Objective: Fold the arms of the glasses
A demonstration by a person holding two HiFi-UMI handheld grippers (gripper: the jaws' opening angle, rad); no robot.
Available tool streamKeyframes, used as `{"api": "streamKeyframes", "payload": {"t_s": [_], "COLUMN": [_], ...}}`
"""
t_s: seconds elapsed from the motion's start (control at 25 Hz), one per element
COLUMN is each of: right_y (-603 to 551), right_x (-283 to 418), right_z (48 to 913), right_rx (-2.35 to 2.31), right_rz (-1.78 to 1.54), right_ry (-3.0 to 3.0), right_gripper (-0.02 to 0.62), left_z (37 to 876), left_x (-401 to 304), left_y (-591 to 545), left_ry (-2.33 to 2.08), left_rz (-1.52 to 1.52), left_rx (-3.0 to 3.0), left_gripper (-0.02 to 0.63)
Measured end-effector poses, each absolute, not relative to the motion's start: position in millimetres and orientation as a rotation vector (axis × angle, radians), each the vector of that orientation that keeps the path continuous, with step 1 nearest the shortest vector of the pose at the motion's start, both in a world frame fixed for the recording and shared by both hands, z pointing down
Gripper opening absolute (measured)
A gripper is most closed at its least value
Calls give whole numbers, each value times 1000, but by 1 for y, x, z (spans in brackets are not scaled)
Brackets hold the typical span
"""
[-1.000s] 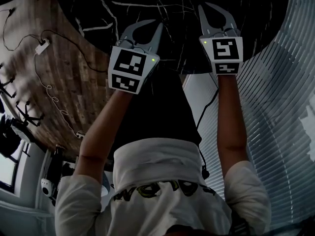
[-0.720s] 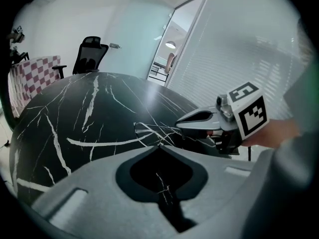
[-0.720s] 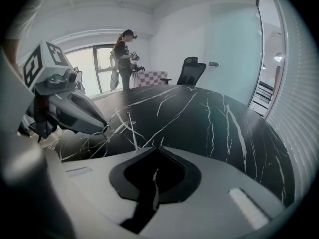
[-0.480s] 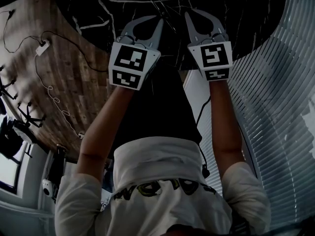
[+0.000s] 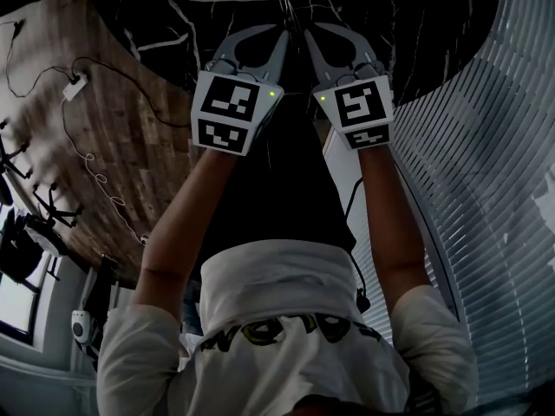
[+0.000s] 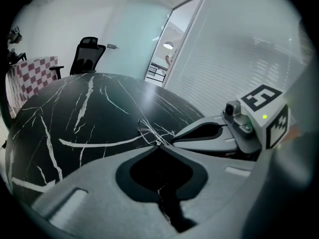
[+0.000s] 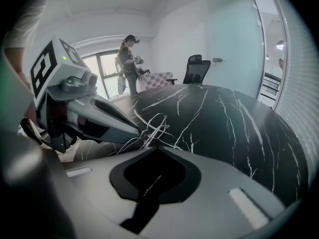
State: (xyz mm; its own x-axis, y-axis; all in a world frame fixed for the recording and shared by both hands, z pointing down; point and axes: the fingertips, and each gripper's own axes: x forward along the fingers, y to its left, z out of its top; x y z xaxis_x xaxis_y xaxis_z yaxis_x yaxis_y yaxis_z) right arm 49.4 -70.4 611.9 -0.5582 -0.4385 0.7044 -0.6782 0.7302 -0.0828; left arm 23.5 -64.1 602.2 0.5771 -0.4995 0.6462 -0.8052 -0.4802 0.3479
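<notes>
Thin wire-framed glasses (image 6: pixel 149 131) lie on the black marble table (image 6: pixel 84 118), just ahead of both grippers' tips. In the left gripper view my left gripper (image 6: pixel 158 144) has its jaws together, pinching an end of the frame's wire. My right gripper (image 7: pixel 150 143) is shut too, its tip against the glasses (image 7: pixel 155 124) from the other side, with nothing seen between its jaws. In the head view the left gripper (image 5: pixel 284 33) and right gripper (image 5: pixel 306 33) nearly meet, and the glasses (image 5: pixel 284 5) are faint.
An office chair (image 6: pixel 88 54) stands at the table's far side. A person (image 7: pixel 127 63) stands by the window. A wooden floor with a cable and power strip (image 5: pixel 73 83) lies left of the table, and slatted blinds (image 5: pixel 486 172) are on the right.
My right gripper has swung left, shut all the while, until its tip meets the glasses beside the left gripper's tip. The left gripper has edged slightly forward.
</notes>
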Motion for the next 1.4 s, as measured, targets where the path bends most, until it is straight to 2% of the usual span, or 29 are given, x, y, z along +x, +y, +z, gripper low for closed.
{"api": "streamKeyframes", "payload": {"t_s": [0.36,0.6,0.88,1.4], "right_y": [-72,-64,-50,-30], "right_x": [64,86,92,80], "right_z": [607,555,435,230], "right_rx": [901,981,1108,1283], "right_rz": [439,443,439,386], "right_ry": [-2203,-2205,-2322,-2620], "right_gripper": [2,2,2,2], "left_z": [603,572,463,245], "left_x": [20,1,-11,13], "left_y": [-60,-43,-20,-12], "left_ry": [-1038,-1055,-1085,-1133], "left_rz": [649,701,558,155], "left_rx": [2178,2157,2175,2479], "left_gripper": [0,0,0,0]}}
